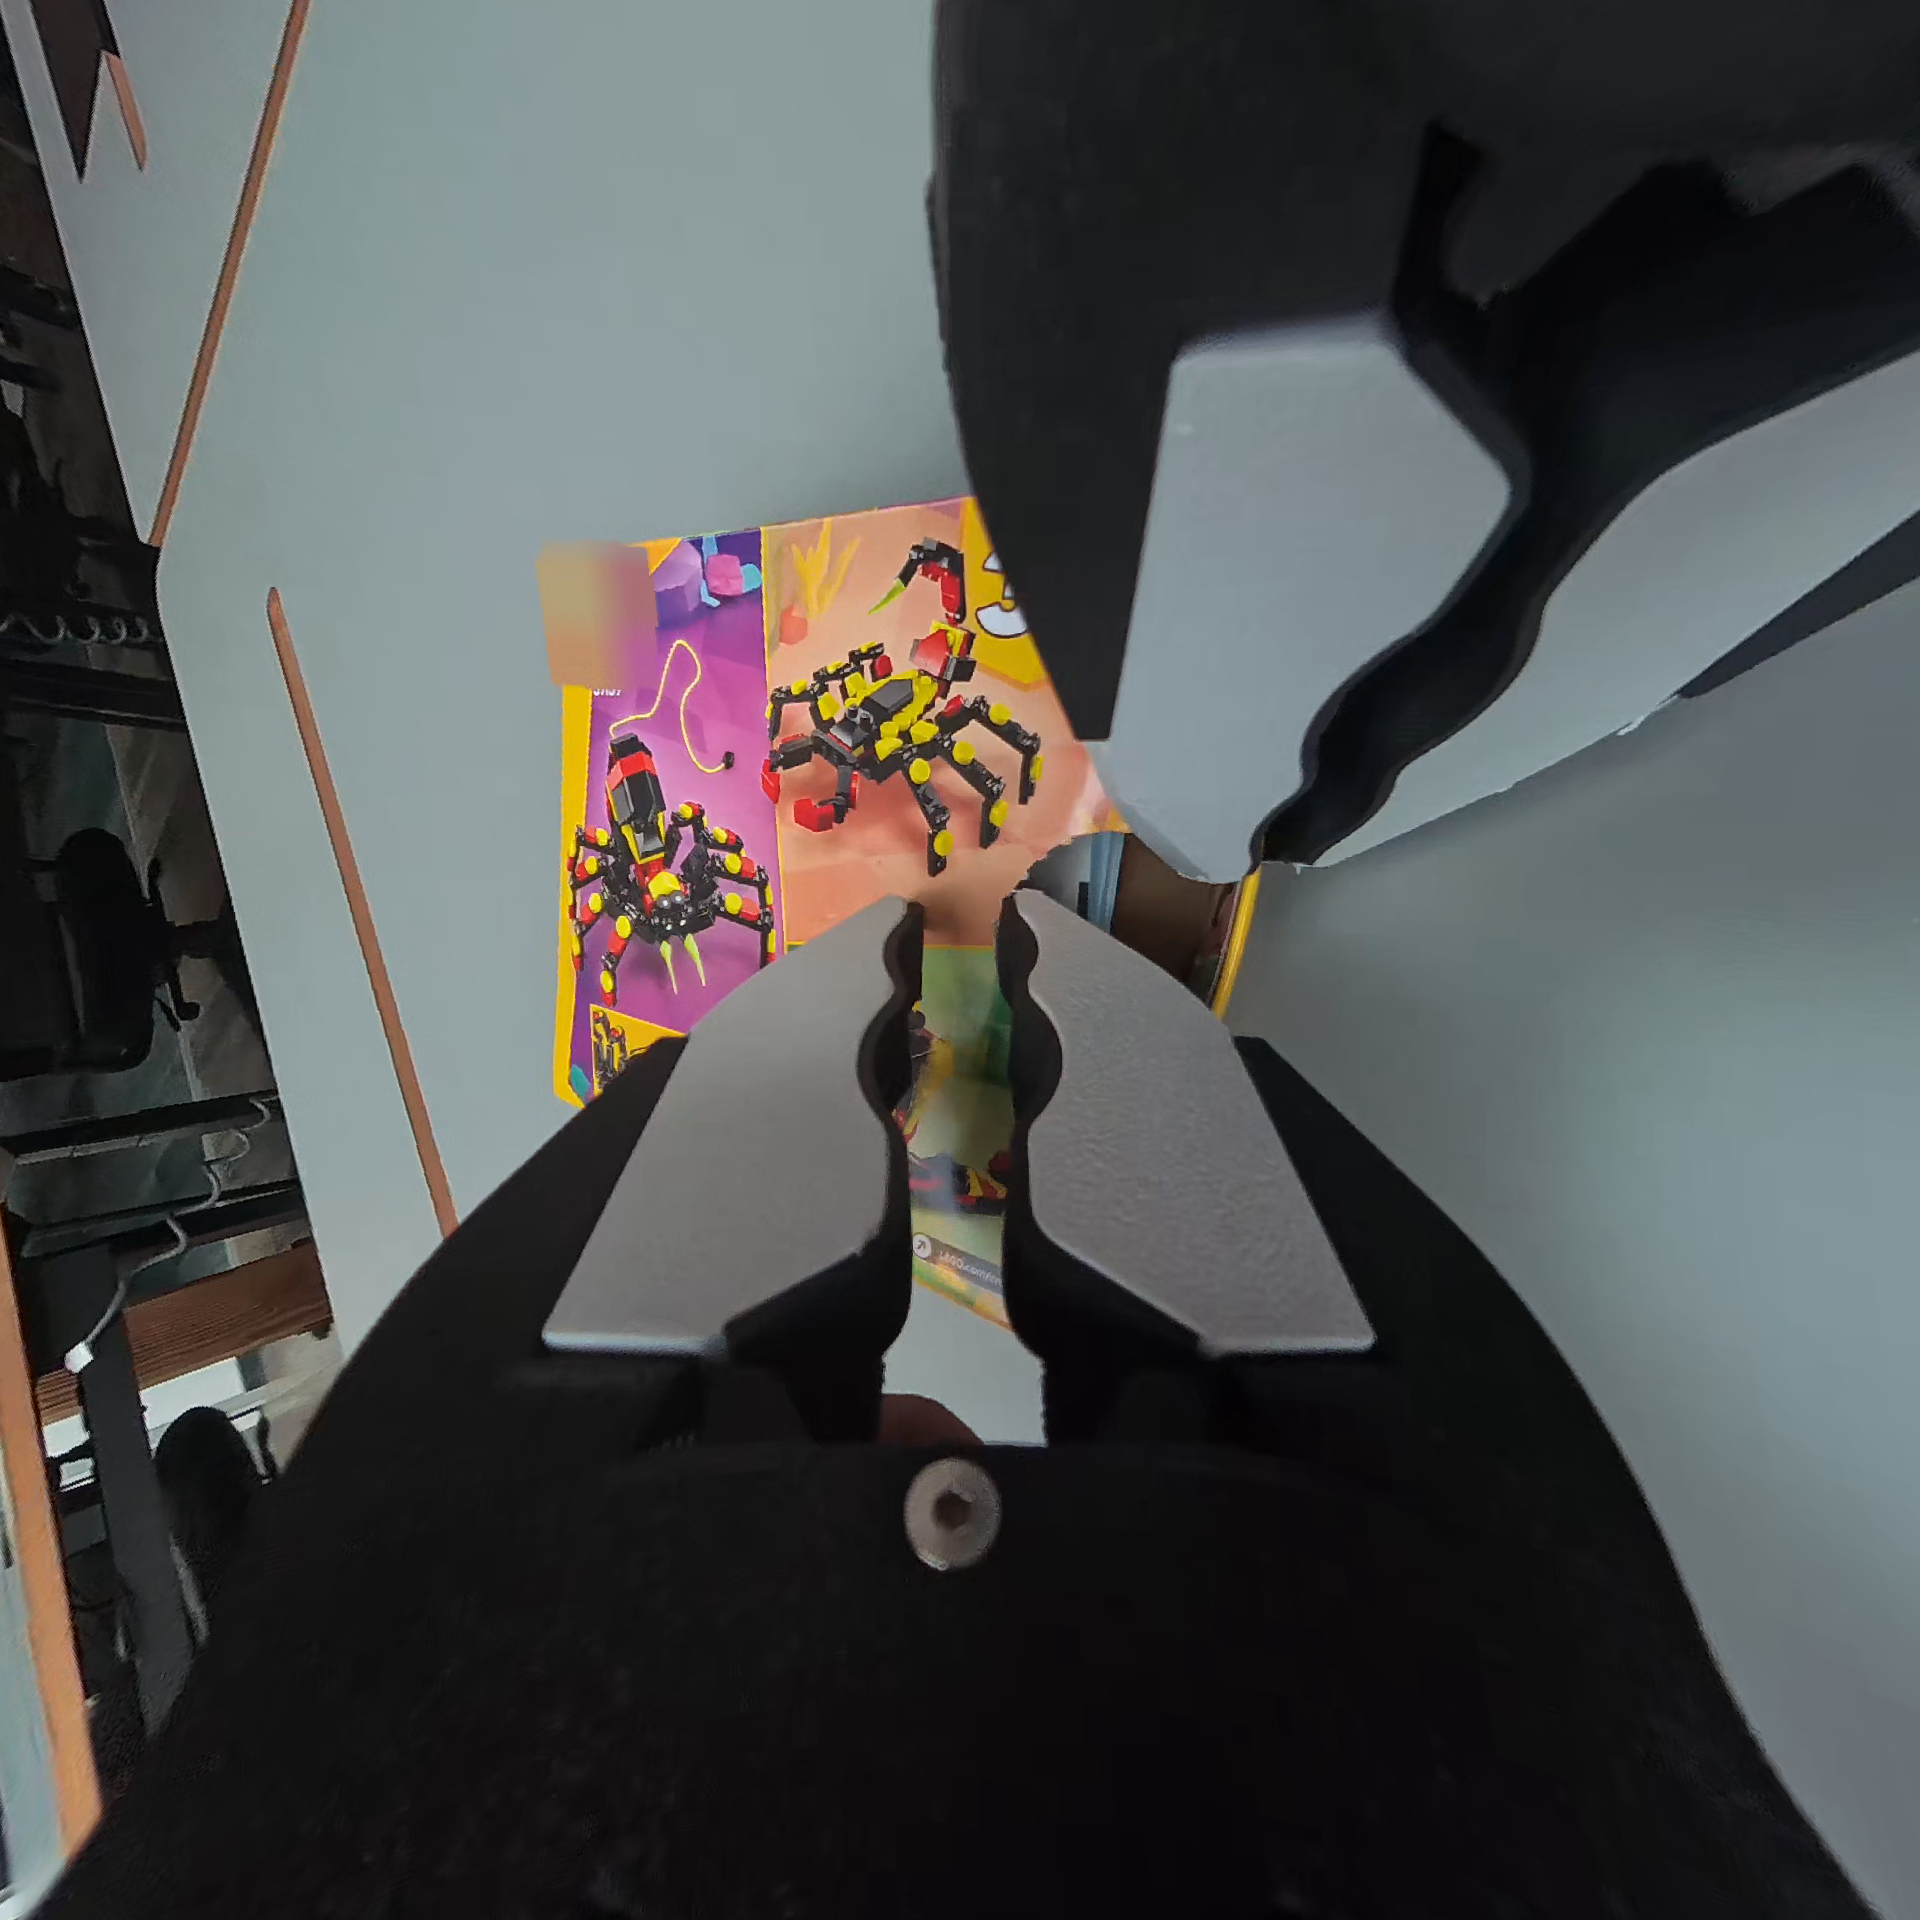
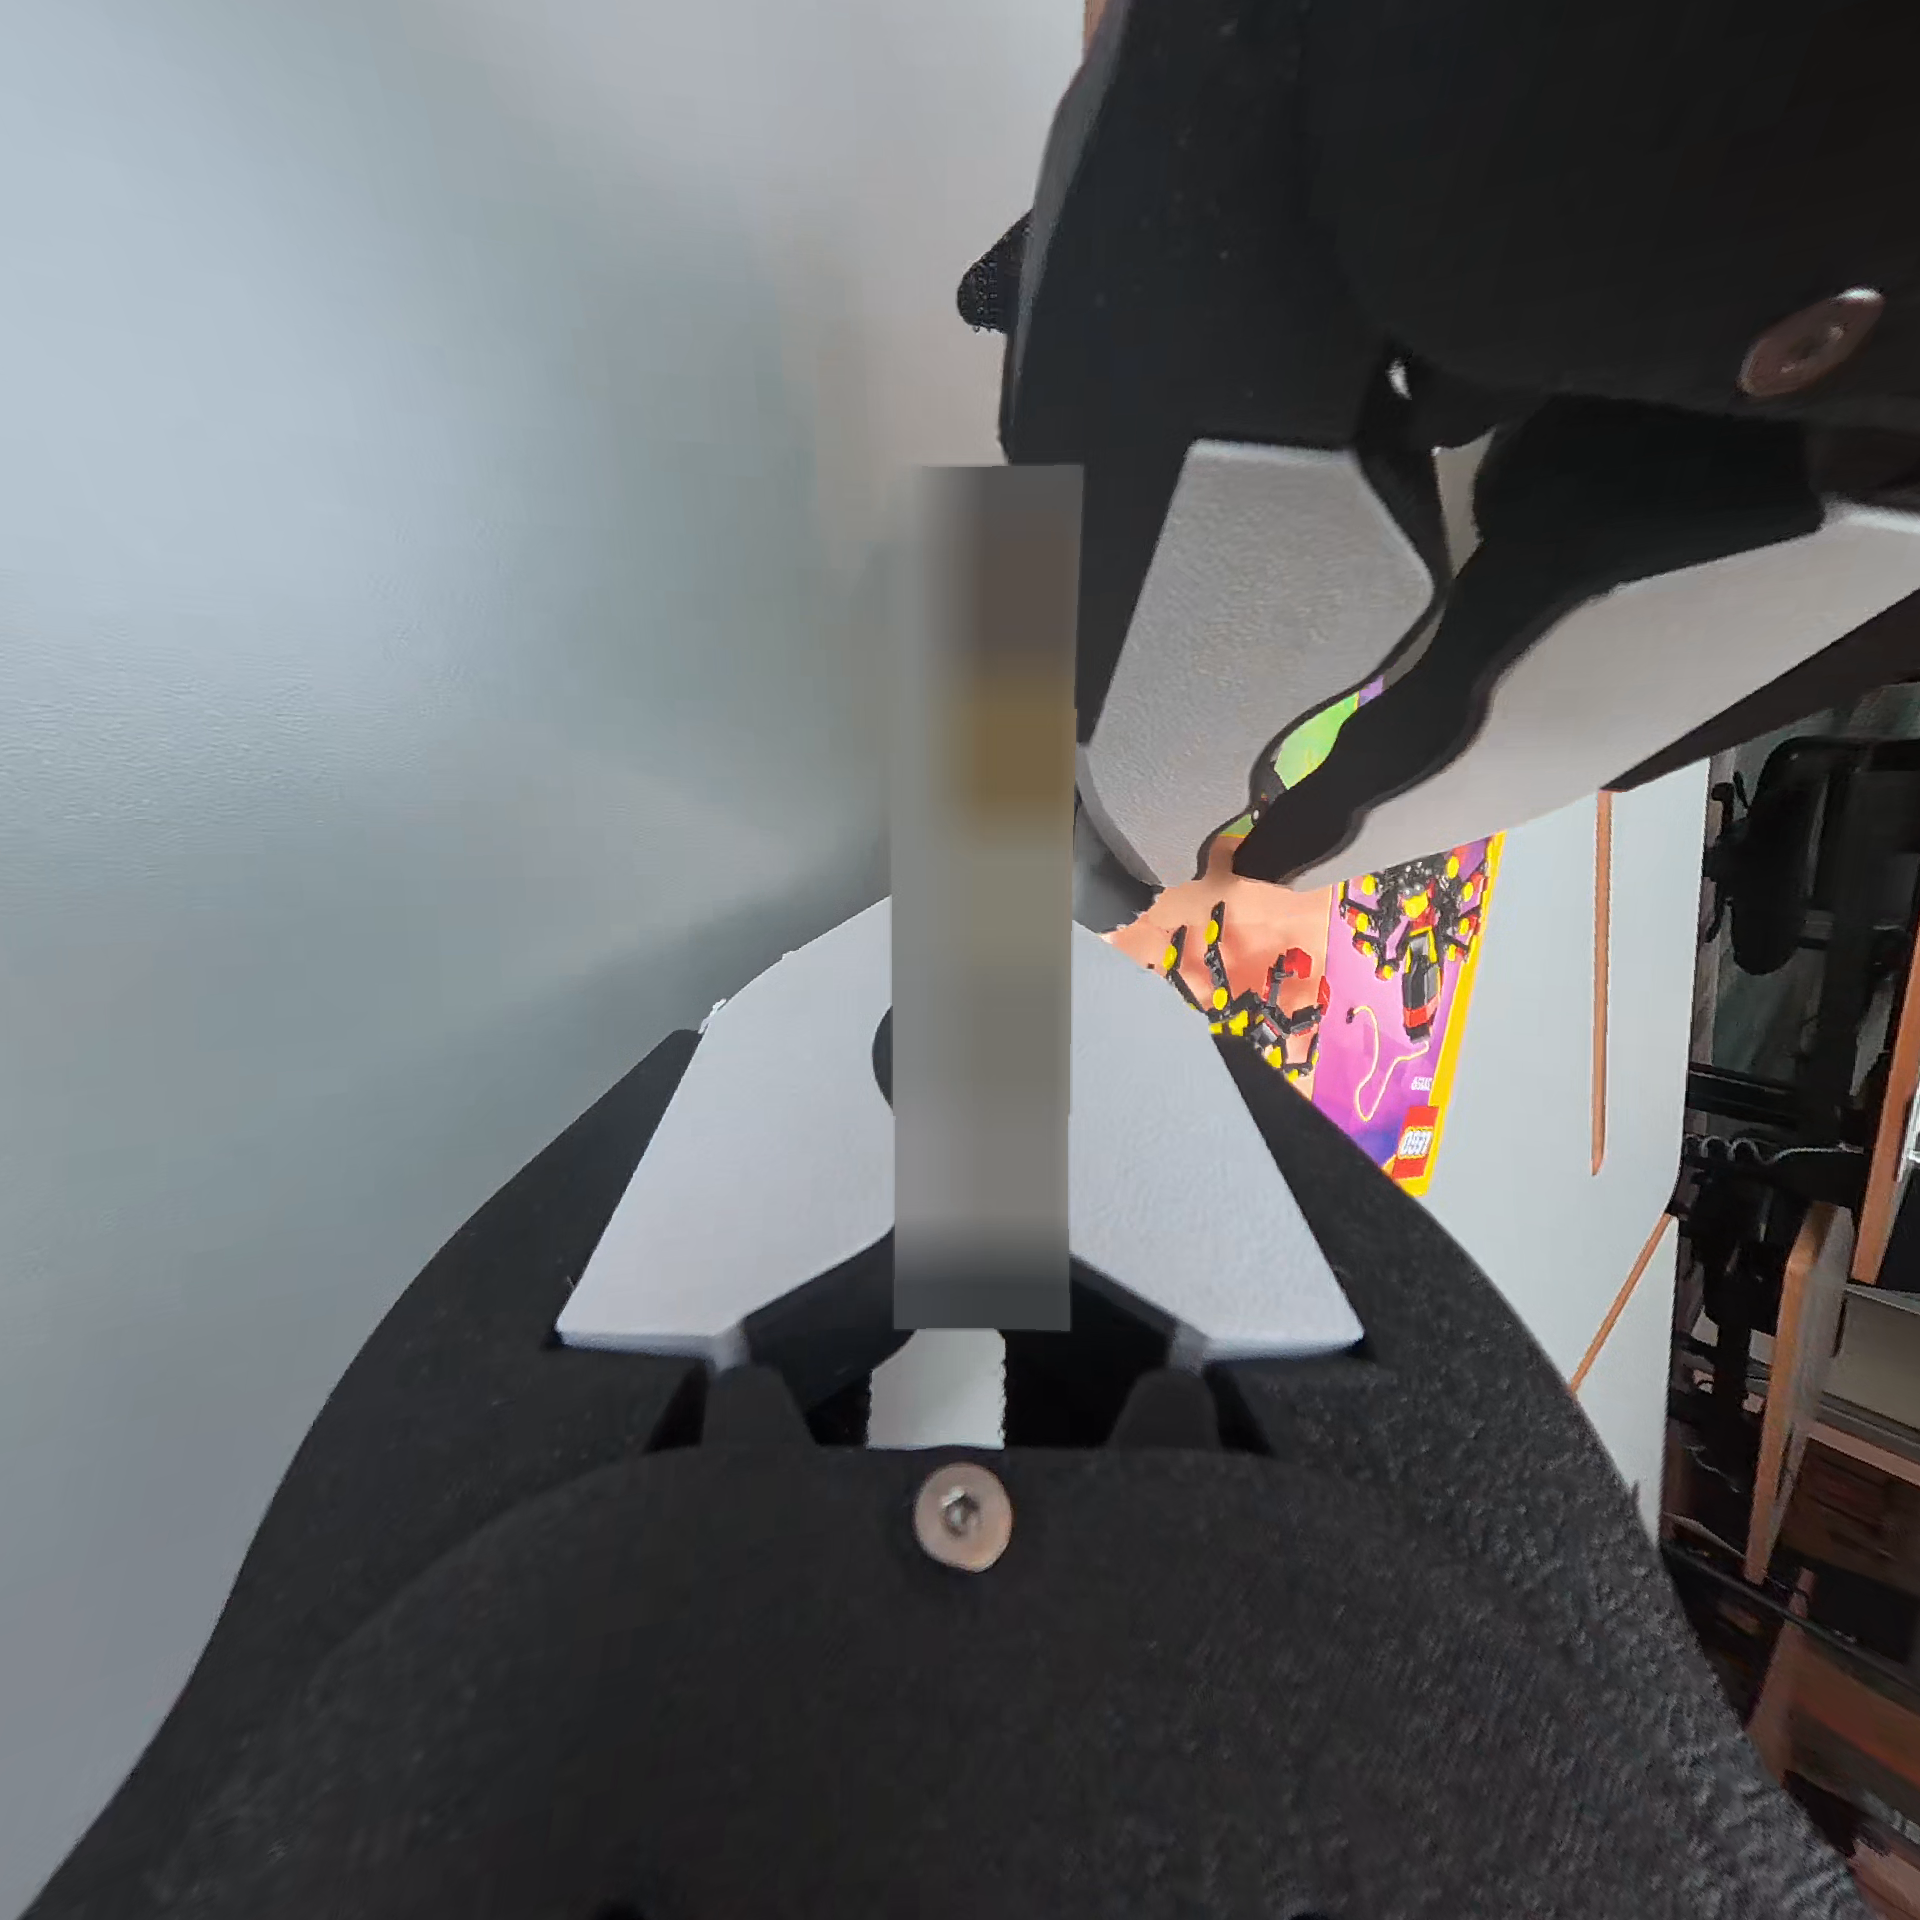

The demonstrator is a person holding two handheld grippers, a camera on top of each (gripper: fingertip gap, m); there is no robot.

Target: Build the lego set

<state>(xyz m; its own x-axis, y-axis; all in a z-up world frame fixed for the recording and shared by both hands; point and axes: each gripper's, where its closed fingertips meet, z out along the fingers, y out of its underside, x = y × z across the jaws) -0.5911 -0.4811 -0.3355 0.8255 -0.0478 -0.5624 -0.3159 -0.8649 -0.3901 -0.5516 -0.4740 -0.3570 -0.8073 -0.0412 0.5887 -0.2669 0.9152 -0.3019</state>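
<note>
One lego box [image 1: 790, 769] lies flat on the pale grey desk [image 1: 582, 312], at the centre of the left wrist view and at the right of the right wrist view. Its printed face shows two black, red and yellow creature models, one on a purple panel and one on an orange panel, inside a yellow border. A red square brand logo sits at one corner; other small print is too blurred to make out.

The left claw [image 1: 961, 914] rises from the bottom of its view, jaws nearly together with a narrow gap, over the box's lower edge; whether they pinch the box I cannot tell.

The right claw [image 1: 1262, 857] enters from the upper right, tips together at a torn edge of the box. In its own view a blurred patch covers the tips, so its grip is unclear.
</note>
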